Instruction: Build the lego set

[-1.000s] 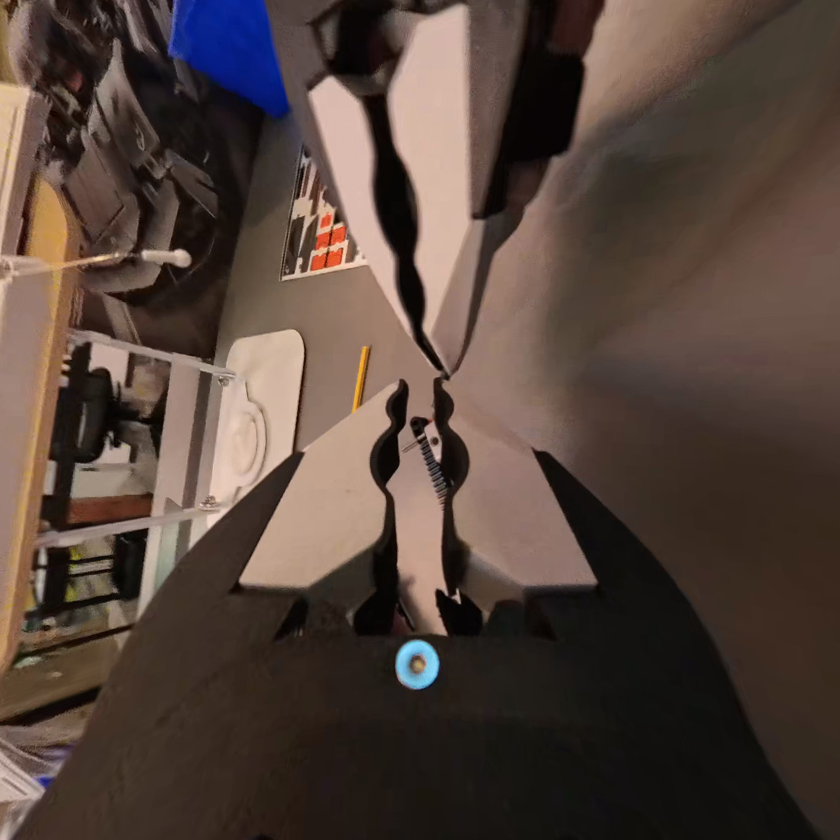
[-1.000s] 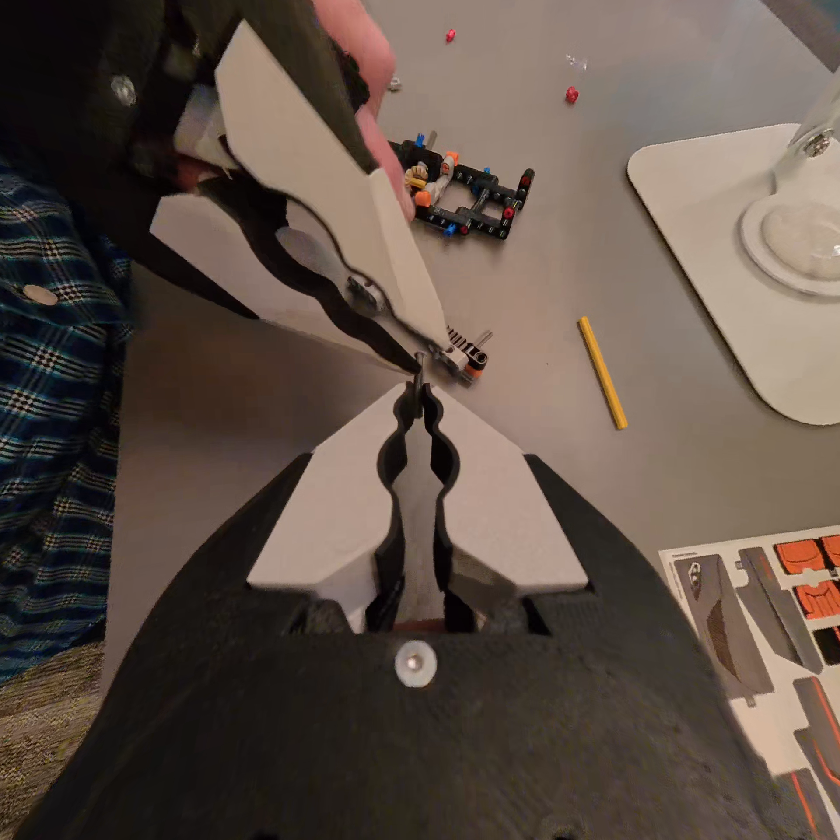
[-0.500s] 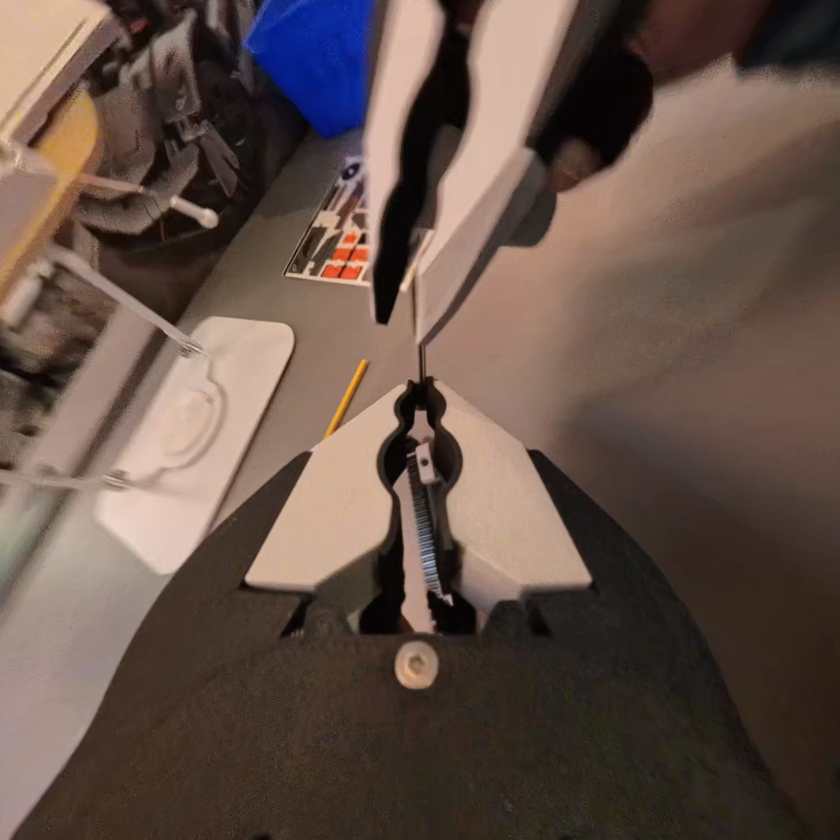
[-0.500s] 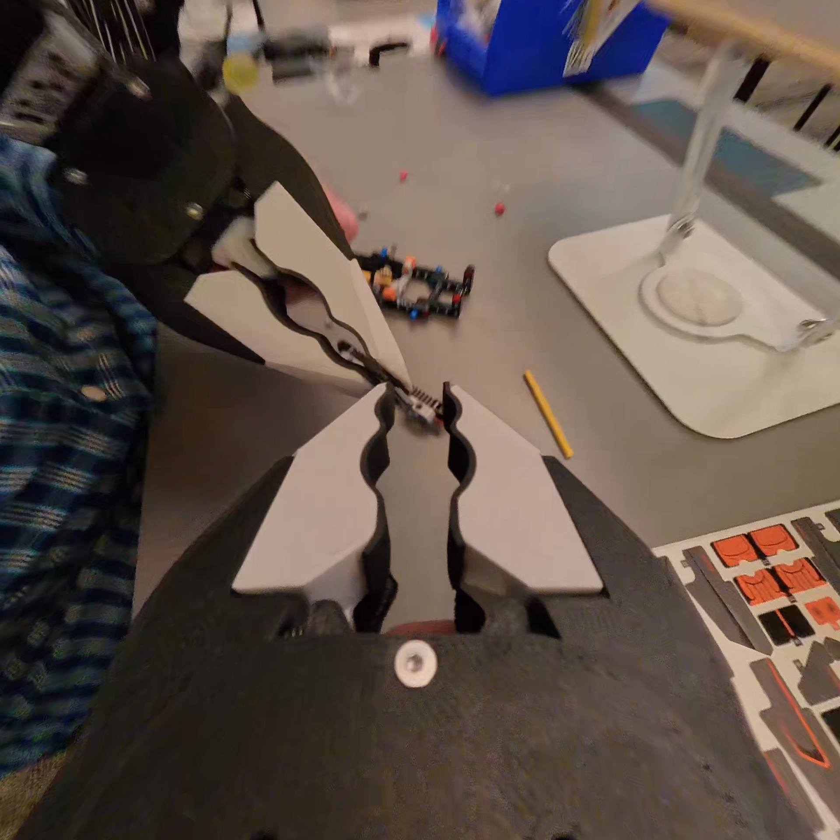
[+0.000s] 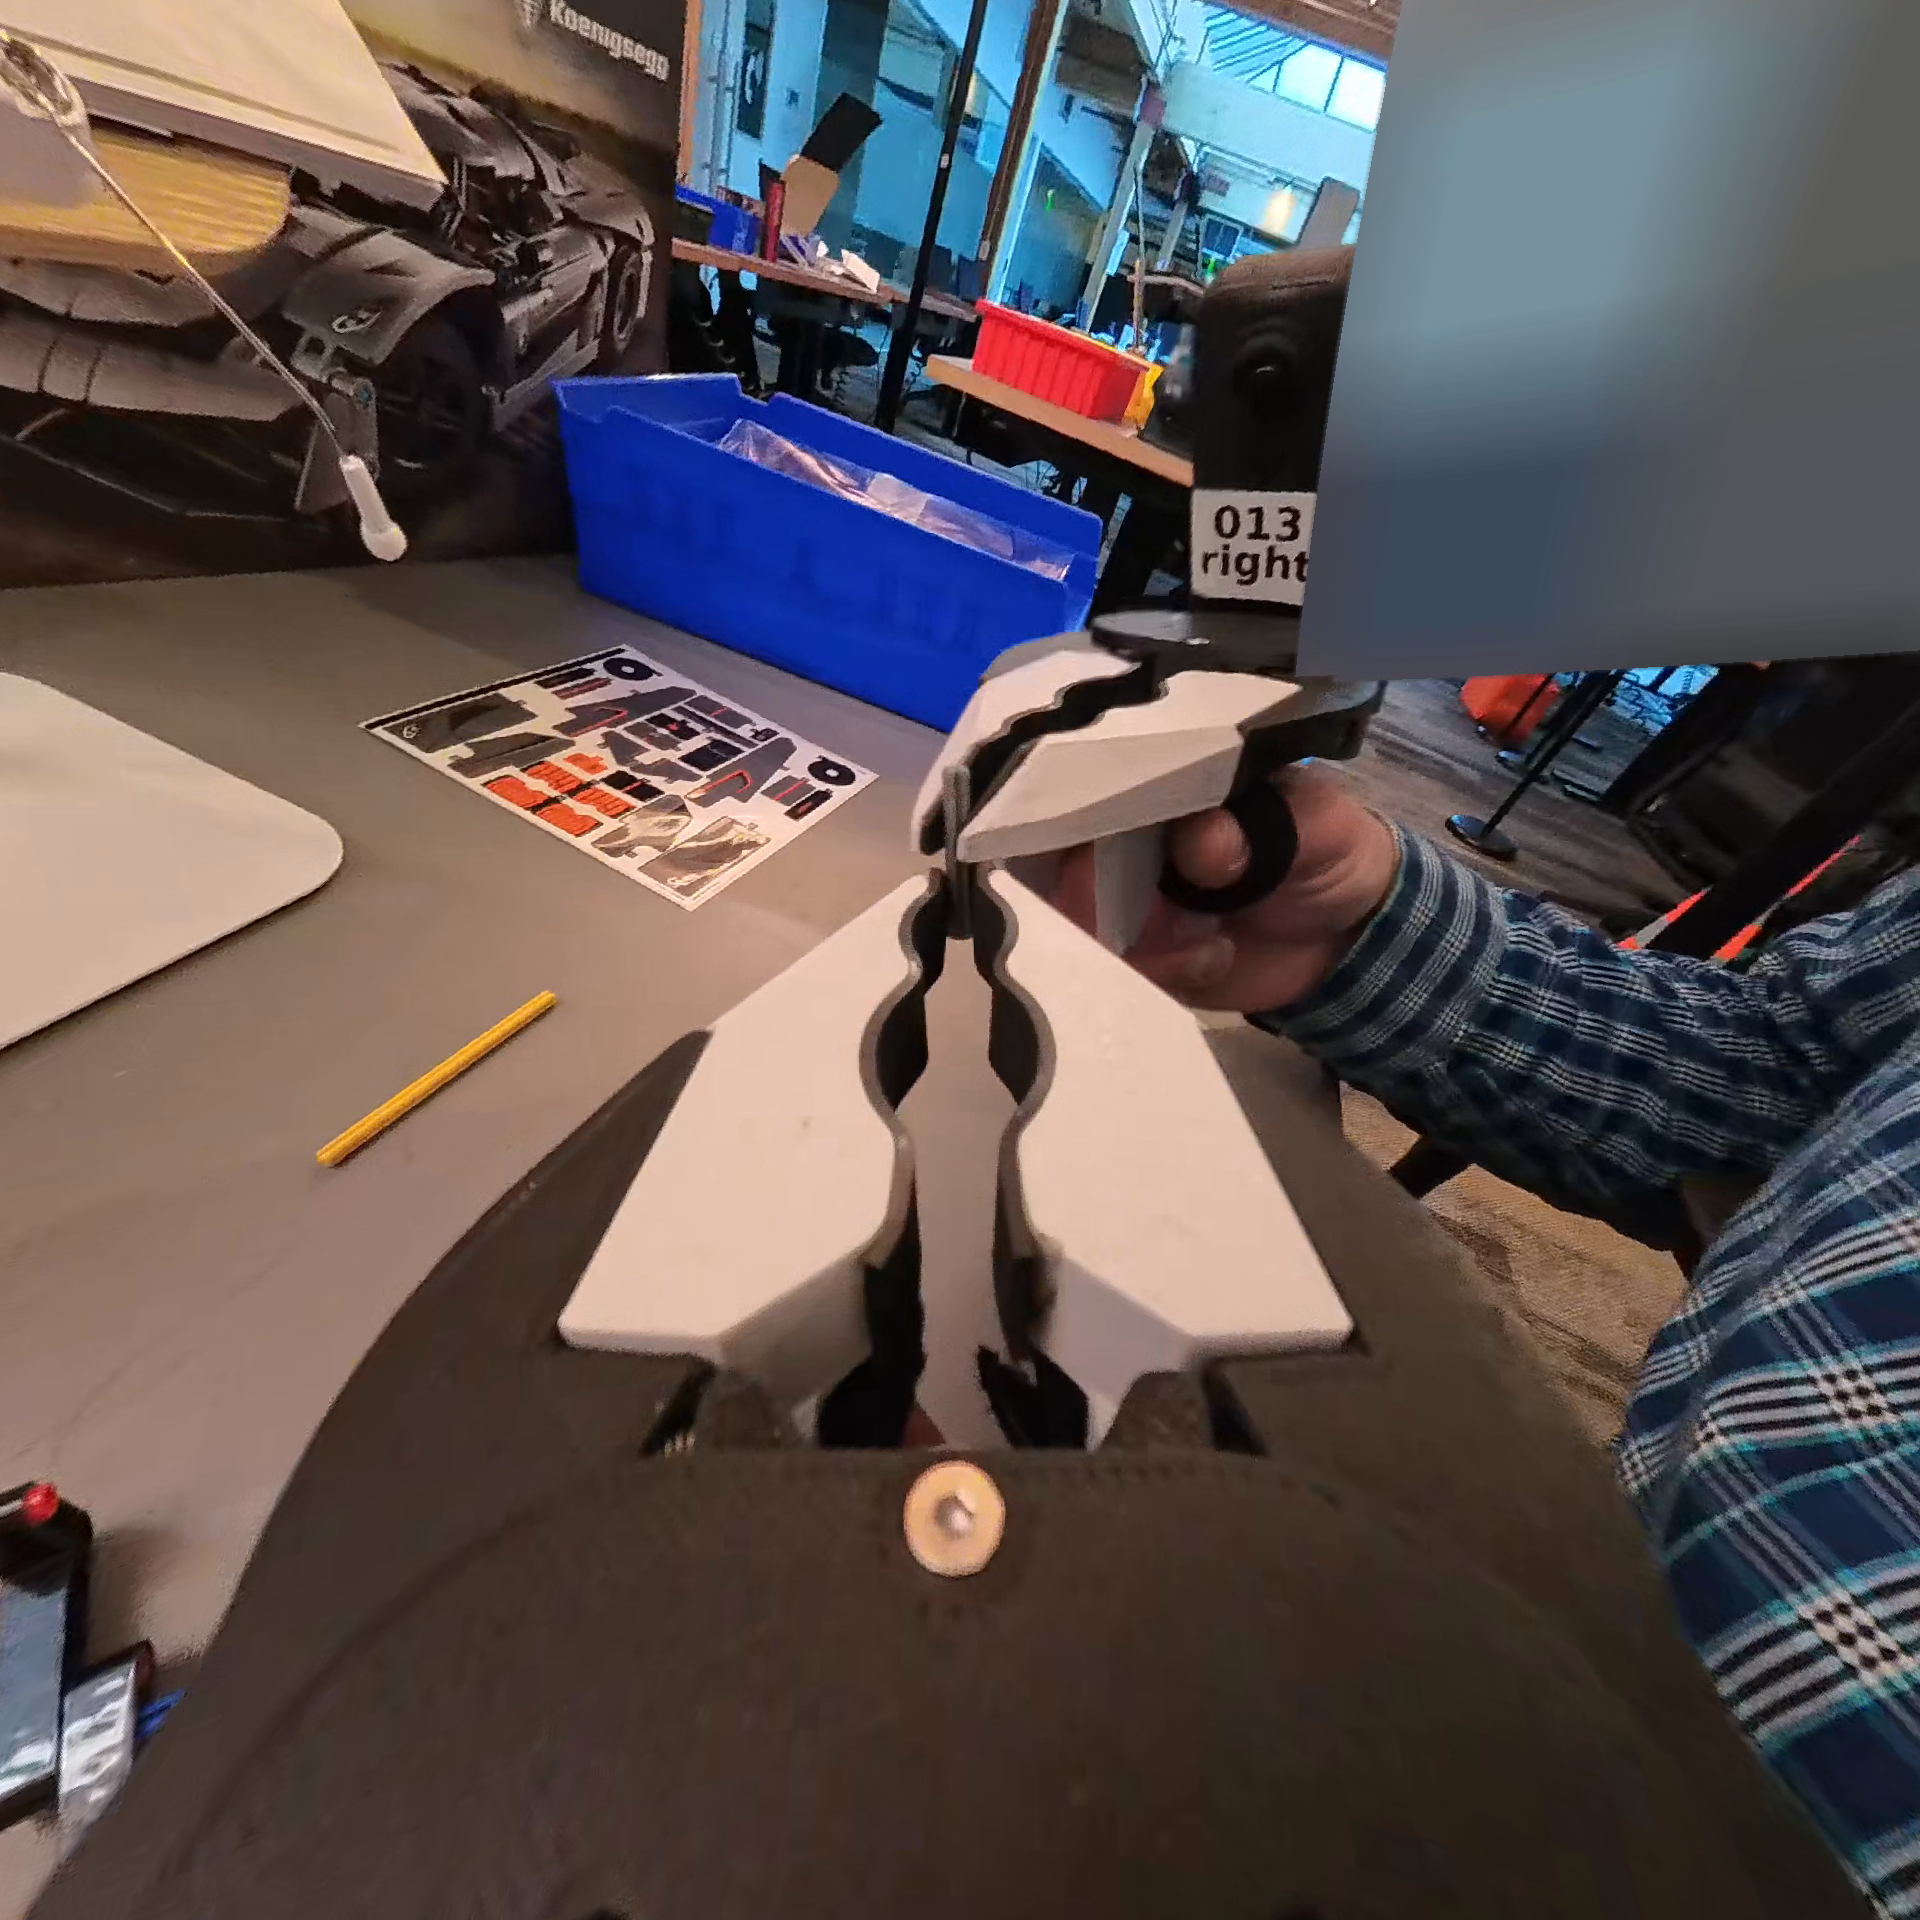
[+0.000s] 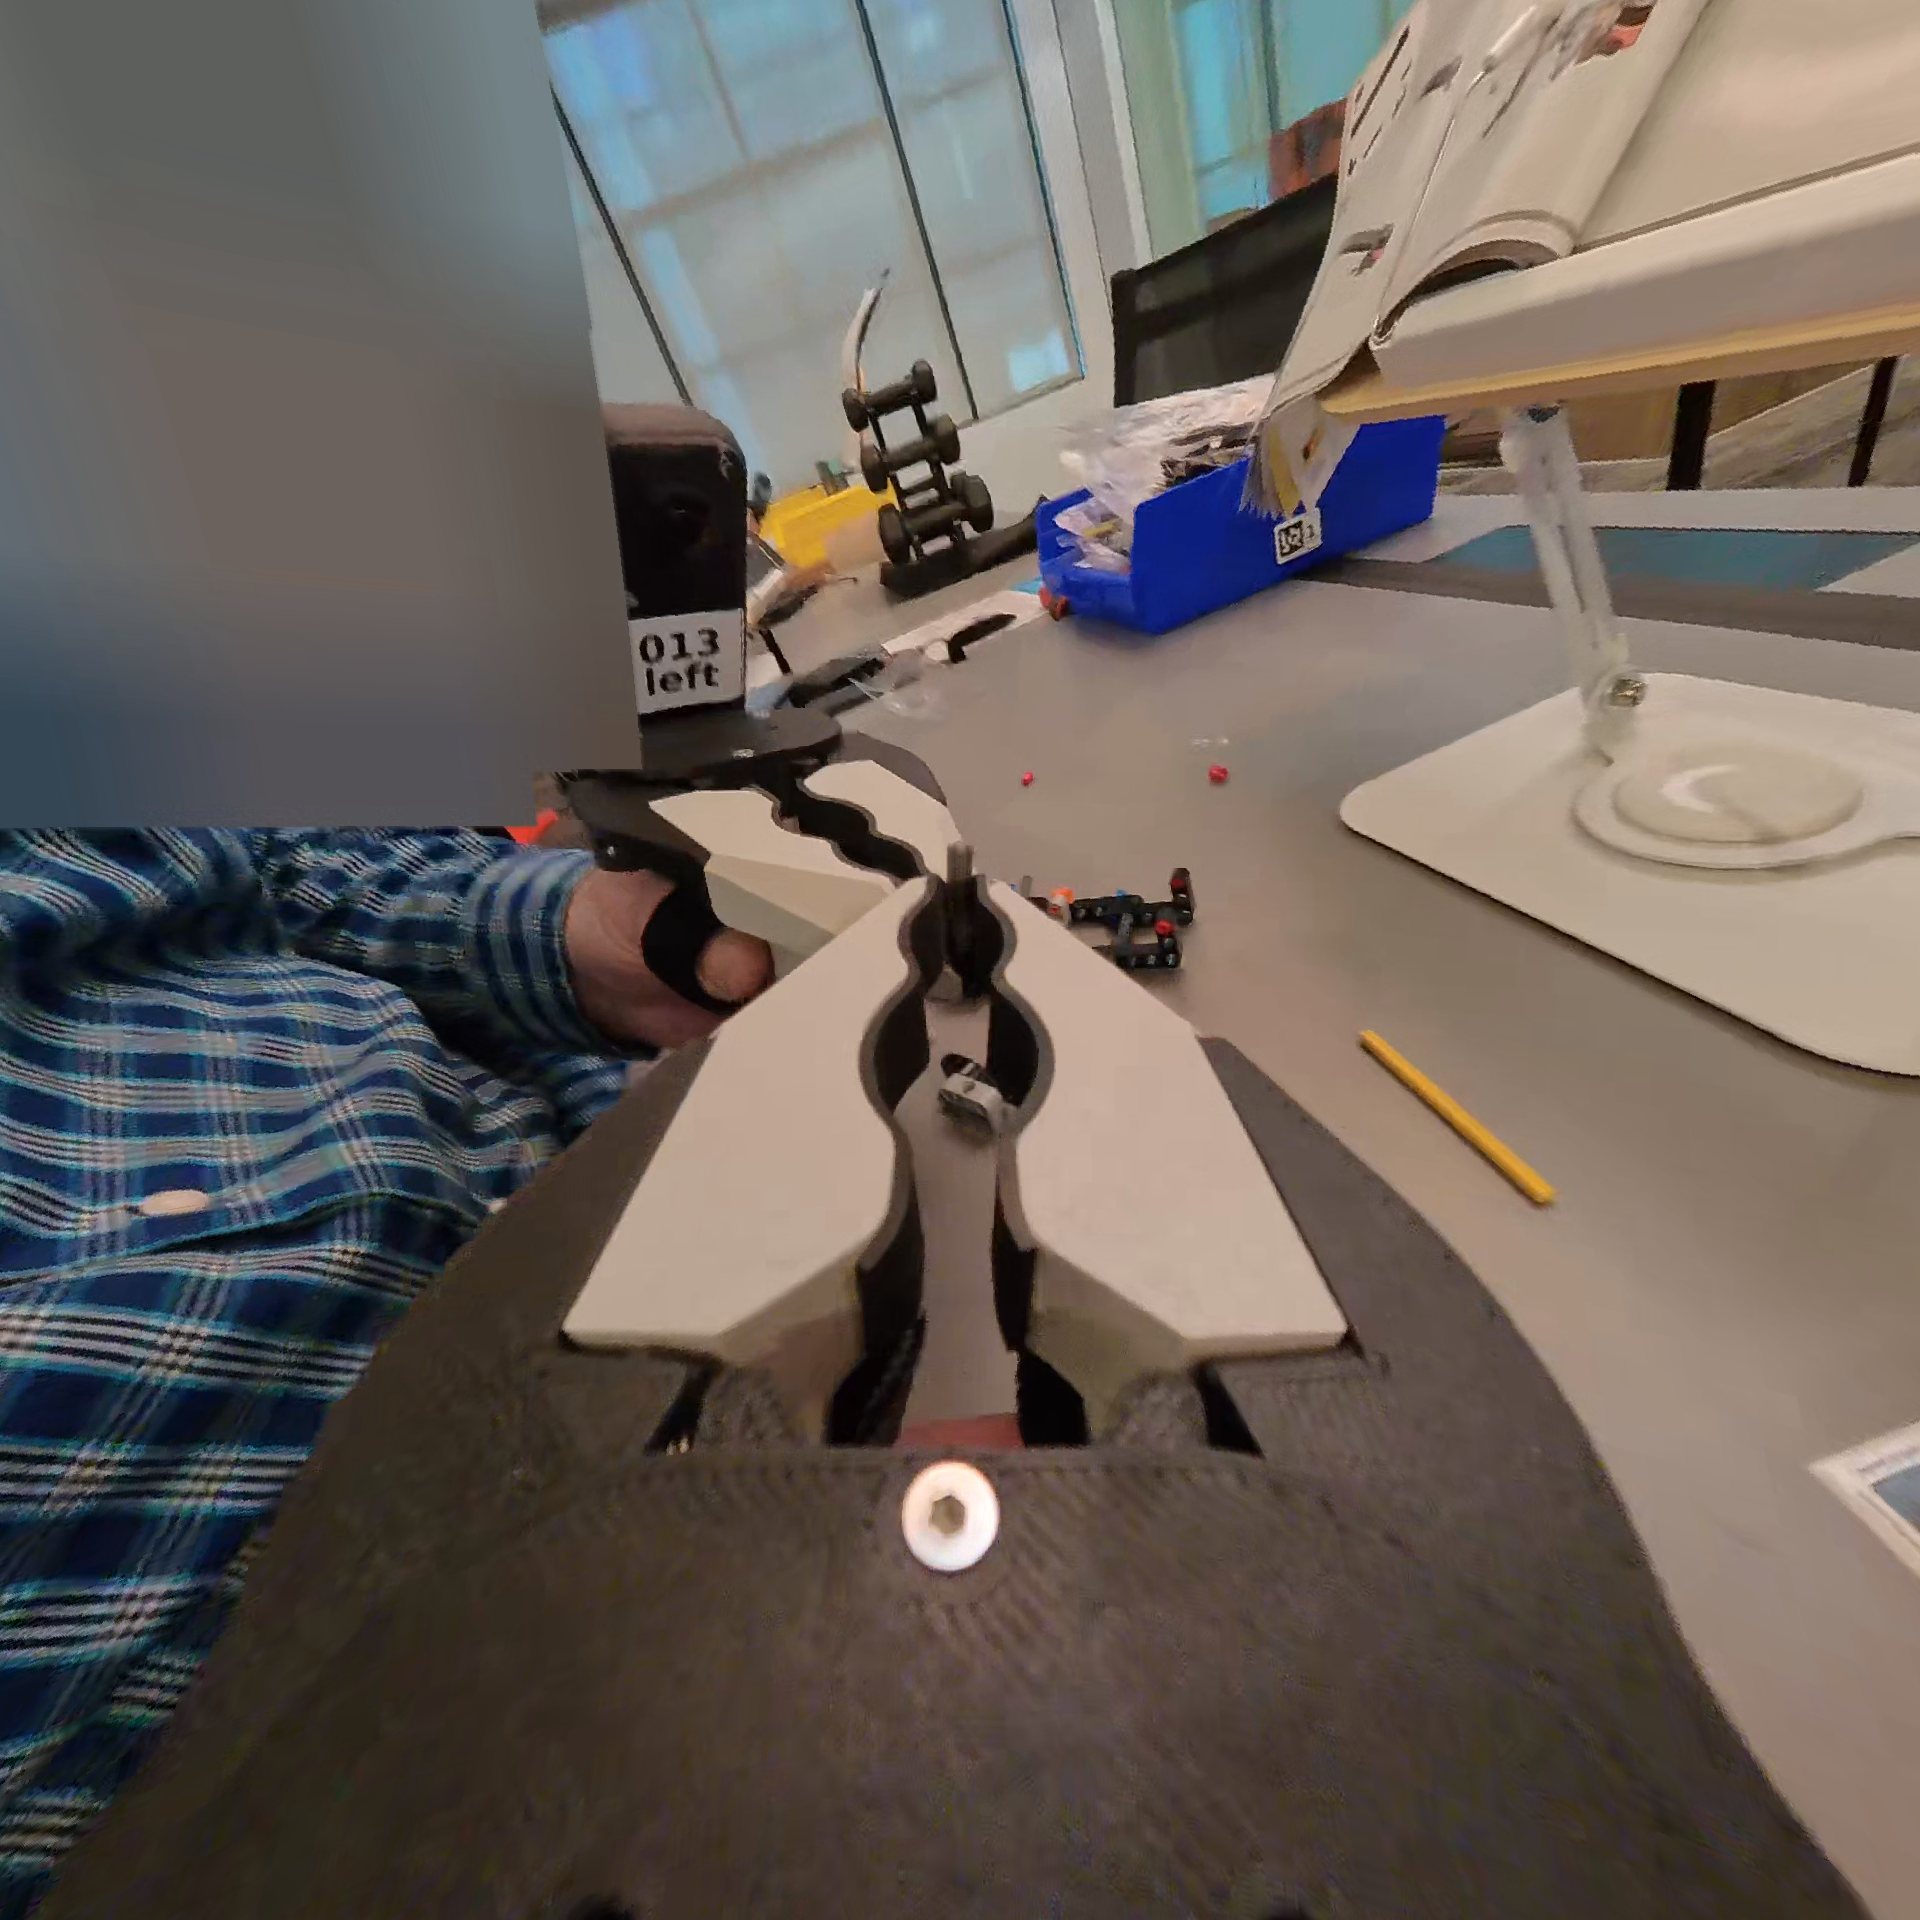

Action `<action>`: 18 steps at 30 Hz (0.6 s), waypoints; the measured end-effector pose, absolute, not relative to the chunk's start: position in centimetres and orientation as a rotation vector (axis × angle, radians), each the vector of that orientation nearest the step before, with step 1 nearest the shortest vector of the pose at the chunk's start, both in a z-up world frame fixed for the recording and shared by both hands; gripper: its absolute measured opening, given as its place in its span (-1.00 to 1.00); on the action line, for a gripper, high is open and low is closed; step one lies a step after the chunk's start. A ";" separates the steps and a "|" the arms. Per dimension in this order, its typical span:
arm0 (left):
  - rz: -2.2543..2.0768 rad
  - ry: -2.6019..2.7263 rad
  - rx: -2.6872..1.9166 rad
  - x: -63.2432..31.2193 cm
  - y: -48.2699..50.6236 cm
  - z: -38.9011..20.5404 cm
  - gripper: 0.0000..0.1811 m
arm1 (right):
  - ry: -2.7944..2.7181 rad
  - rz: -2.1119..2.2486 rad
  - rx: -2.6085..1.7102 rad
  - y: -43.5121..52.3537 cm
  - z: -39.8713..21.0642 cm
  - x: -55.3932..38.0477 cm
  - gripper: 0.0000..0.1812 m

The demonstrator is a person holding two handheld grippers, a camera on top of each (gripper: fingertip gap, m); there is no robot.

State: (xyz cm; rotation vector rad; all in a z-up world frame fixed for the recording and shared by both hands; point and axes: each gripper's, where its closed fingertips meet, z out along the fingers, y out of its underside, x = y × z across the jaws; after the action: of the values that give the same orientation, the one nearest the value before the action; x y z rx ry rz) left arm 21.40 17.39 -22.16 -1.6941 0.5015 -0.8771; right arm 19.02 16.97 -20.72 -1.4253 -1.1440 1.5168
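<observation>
One thin dark axle (image 6: 958, 883) is clenched by two grippers, left gripper (image 5: 961, 902) and right gripper (image 6: 956, 899); one yellow rod (image 6: 1455, 1117) is seen at 3 o'clock.

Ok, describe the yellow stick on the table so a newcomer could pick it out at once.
Start at the large white rounded stand base on the grey table. Just in front of its near edge, towards the grippers, lies the thin yellow rod, flat and at a slant. It is the only long, straight yellow piece there; the black-framed Lego assembly and small red beads lie farther back.
</observation>
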 end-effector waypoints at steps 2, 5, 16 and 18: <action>-0.855 0.504 -1.726 21.0 17.4 -22.6 -0.90 | -1.195 1.389 -1.411 17.1 -20.9 19.0 -0.99; -0.780 0.495 -1.747 19.5 17.7 -22.2 -0.73 | -1.271 1.085 -1.373 18.0 -21.0 19.0 -0.99; -0.723 0.470 -1.881 19.4 18.1 -21.8 -0.84 | -1.508 0.245 -1.089 18.4 -22.5 18.2 -0.99; -0.712 0.473 -1.901 19.4 18.1 -22.0 -0.87 | -1.512 0.177 -1.052 18.5 -22.6 18.3 -0.98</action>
State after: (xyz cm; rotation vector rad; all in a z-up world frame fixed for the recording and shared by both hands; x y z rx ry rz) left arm 19.38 18.08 -22.01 -1.9007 0.4729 -0.7120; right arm 18.27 18.51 -22.59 -1.0516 -1.5117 0.1766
